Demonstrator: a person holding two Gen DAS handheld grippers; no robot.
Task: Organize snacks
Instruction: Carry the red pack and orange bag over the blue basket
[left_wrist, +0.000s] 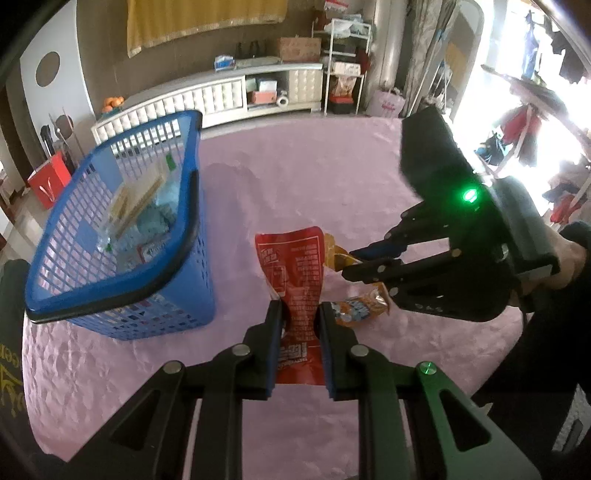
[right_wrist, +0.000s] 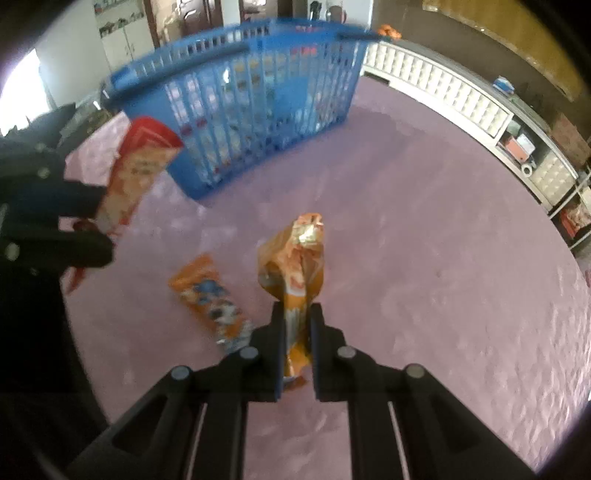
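Left gripper (left_wrist: 300, 317) pinches a glossy red pouch (left_wrist: 295, 266); right gripper (right_wrist: 297, 328) clamps a crinkled orange packet (right_wrist: 295, 266) (foil-topped); slatted blue basket (right_wrist: 236, 107) at 11 o'clock on pink cloth (right_wrist: 424, 240)

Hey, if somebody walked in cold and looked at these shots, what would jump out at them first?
Probably the blue basket on the pink tablecloth, already holding several snack packs. Next, the two grippers: the left gripper is shut on a red snack packet, and the right gripper on an orange snack packet. A third orange packet lies on the cloth between them.
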